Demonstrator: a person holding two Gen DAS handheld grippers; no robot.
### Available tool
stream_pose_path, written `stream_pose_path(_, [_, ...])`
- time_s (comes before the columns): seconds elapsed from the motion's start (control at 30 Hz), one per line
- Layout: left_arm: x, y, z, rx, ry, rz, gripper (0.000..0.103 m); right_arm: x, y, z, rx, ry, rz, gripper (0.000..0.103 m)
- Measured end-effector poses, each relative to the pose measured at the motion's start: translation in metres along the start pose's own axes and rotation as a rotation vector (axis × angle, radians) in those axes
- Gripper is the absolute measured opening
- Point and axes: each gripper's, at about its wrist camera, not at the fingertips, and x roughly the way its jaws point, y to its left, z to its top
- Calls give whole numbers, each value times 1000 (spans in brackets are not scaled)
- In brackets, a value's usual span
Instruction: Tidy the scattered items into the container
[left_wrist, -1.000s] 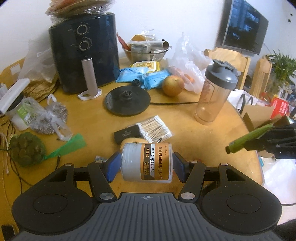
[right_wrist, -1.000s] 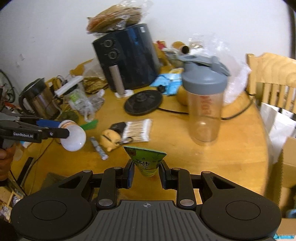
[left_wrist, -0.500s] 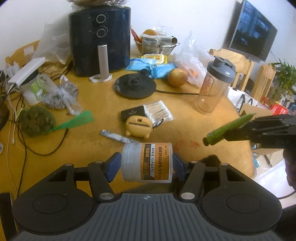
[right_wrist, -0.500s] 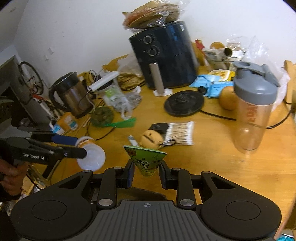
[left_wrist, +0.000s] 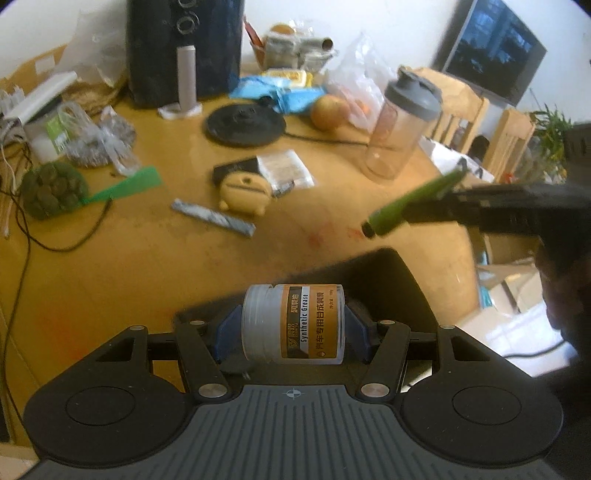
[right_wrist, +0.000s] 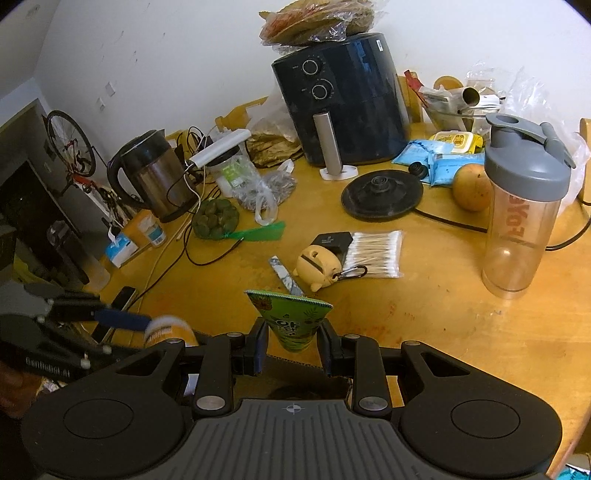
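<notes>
Left gripper (left_wrist: 293, 326) has its fingers clamped on the grease jar (left_wrist: 293, 324), held sideways by lid and base, label up ("Synthetic Grease" readable). Jar hangs over a dark container (left_wrist: 373, 275) at the near worktop (left_wrist: 155, 266) edge (its inside not visible). Right gripper (right_wrist: 291, 345) fingers are pinched narrow on a green tube (right_wrist: 290, 319), crimped end up; from the left wrist view the tube's cap end sticks out toward the container. Further out on the worktop, loose items: striped sachet (right_wrist: 286, 275), yellow pig keychain (right_wrist: 317, 264) touching a cotton swab pack (right_wrist: 375, 249), small black box (right_wrist: 332, 240) behind them. Green net bag (right_wrist: 214, 218) to the left, shaker bottle (right_wrist: 521, 210) upright to the right. Far end: kettle base (right_wrist: 382, 195), orange fruit (right_wrist: 471, 186), air fryer (right_wrist: 340, 99), kettle (right_wrist: 153, 173).
</notes>
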Motion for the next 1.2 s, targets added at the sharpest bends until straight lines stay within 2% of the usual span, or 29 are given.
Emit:
stream_pose_path(0.27, [19, -6, -18, -40, 82, -38, 59, 0, 2, -6, -1, 14, 4, 31])
stream_pose_path(0.47, [33, -6, -25, -76, 162, -10, 59, 1, 4, -11, -6, 23, 14, 31])
stream_pose_path(0.57, [41, 3, -27, -135, 216, -13, 60, 2, 5, -11, -6, 28, 18, 31])
stream_pose_path(0.67, [34, 8, -27, -162, 184, -48, 60, 3, 6, -13, -8, 35, 26, 31])
stream_pose_path(1.03, [8, 1, -20, -132, 86, 18, 61, 19, 16, -16, -25, 79, 82, 31])
stream_pose_path(1.2, [1, 9, -23, -166, 69, 28, 61, 31, 29, -13, -54, 88, 127, 31])
